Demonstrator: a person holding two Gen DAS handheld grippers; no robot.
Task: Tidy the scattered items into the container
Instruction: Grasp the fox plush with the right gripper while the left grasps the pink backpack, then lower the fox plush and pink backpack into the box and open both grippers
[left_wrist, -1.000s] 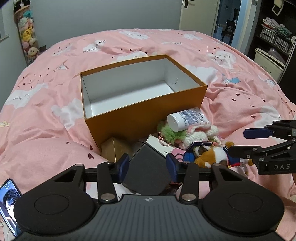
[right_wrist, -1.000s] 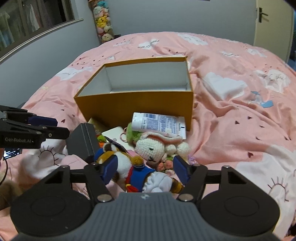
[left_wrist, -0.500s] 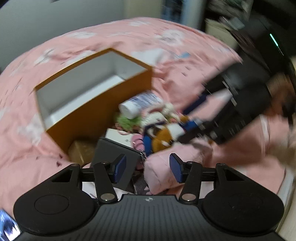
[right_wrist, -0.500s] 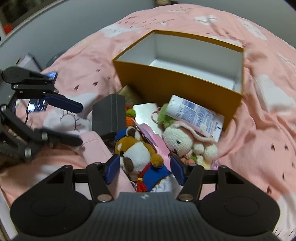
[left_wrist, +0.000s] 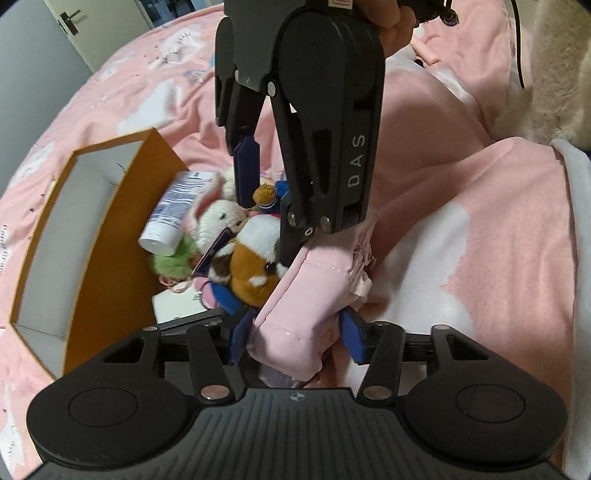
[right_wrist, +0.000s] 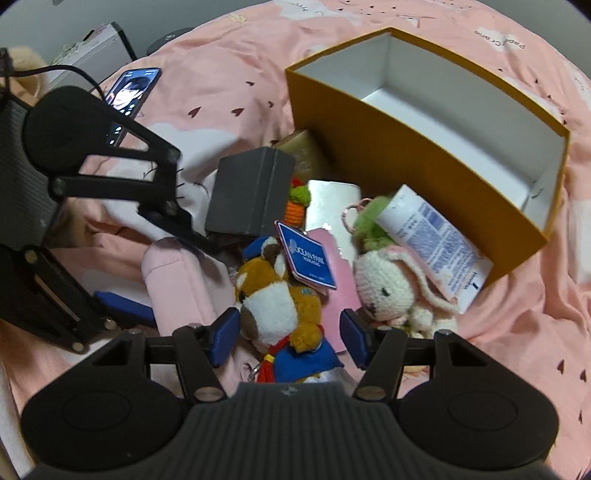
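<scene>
An open orange box (right_wrist: 436, 147) with a white, empty inside stands on the pink bed; it also shows in the left wrist view (left_wrist: 107, 236). A pile lies beside it. A brown plush dog (right_wrist: 280, 310) in blue clothes with a blue tag lies between the fingers of my open right gripper (right_wrist: 290, 338). My left gripper (left_wrist: 297, 334) is open around a pink pouch (left_wrist: 306, 299). The pile also holds a white knitted bunny (right_wrist: 388, 291), a white tube (right_wrist: 432, 236), a dark grey box (right_wrist: 251, 195) and a white card (right_wrist: 328, 206).
A phone (right_wrist: 129, 92) with a lit screen lies on the bed behind the left gripper. A small gold box (right_wrist: 301, 147) sits against the orange box. A green fluffy toy (left_wrist: 170, 262) and an orange knitted carrot (right_wrist: 295, 206) lie in the pile. The pink duvet (left_wrist: 480, 258) is rumpled.
Both grippers have swung in over the pile. The left one moved from the dark grey box to the pink pouch. The right one dropped lower over the plush dog.
</scene>
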